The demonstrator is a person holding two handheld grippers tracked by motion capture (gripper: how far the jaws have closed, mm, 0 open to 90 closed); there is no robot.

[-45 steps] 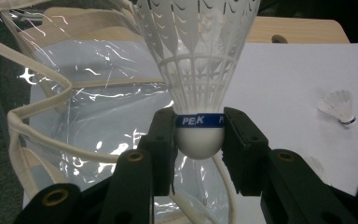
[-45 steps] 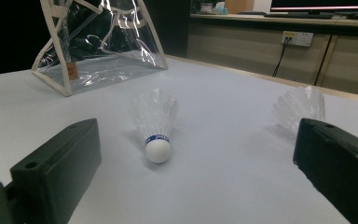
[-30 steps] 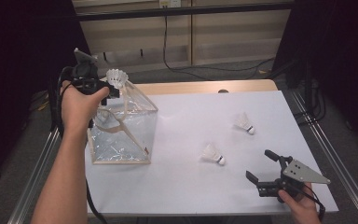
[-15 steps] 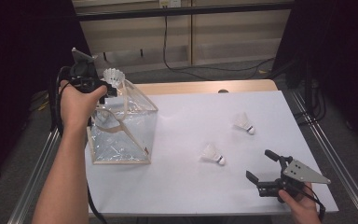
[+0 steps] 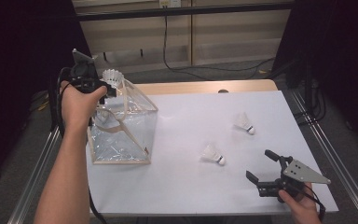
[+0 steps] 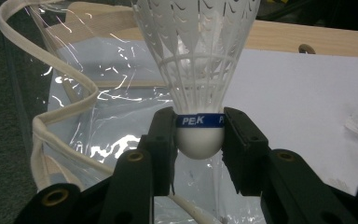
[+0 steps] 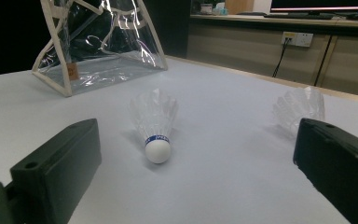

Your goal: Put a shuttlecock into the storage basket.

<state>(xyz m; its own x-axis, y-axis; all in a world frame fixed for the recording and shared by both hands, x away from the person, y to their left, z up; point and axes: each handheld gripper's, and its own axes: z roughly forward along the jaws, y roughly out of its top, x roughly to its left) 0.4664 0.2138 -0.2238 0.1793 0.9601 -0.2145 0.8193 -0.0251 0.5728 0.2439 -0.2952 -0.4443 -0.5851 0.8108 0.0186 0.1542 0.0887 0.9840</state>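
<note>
My left gripper [image 5: 108,88] is shut on the white cork of a shuttlecock [image 5: 112,77], feathers pointing up. It holds it just above the open top of a clear plastic bag [image 5: 121,135] with beige trim at the table's left. In the left gripper view the black jaws clamp the blue-banded cork [image 6: 199,140] with the bag's mouth [image 6: 74,107] below. Two more shuttlecocks lie on the white table, one near the middle [image 5: 213,154] and one farther right [image 5: 244,122]. My right gripper [image 5: 258,164] rests open at the front right, facing the nearer shuttlecock [image 7: 154,121].
The white table top [image 5: 191,186] ends in a wooden strip at the back and metal rails along both sides. Cables hang behind the table. In the right gripper view the second shuttlecock [image 7: 298,109] lies beside the right jaw and the bag [image 7: 102,46] stands at the far left.
The left gripper with its shuttlecock has shifted very slightly over the bag's top. The right gripper and the two loose shuttlecocks have stayed put.
</note>
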